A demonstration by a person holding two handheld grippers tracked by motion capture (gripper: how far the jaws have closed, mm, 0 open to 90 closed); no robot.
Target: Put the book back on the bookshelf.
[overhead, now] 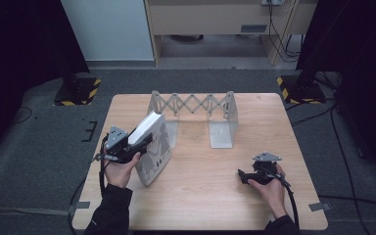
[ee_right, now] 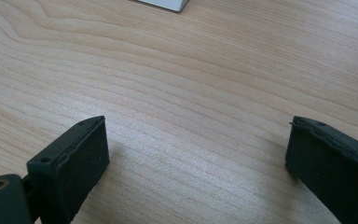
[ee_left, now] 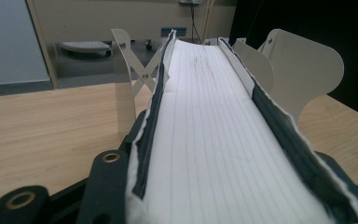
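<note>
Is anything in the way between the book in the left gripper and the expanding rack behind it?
Nothing visible. The left gripper is shut on the book, which stands tilted just in front of the rack. In the left gripper view the book points between two upright rack plates, with bare table around.

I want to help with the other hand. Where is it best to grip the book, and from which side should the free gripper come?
Probably the page edge, from the right. The book stands tilted with one lower corner on the table, and the left gripper clamps it across its thickness. The right gripper rests open on the table, so its wide jaws could span the covers.
</note>
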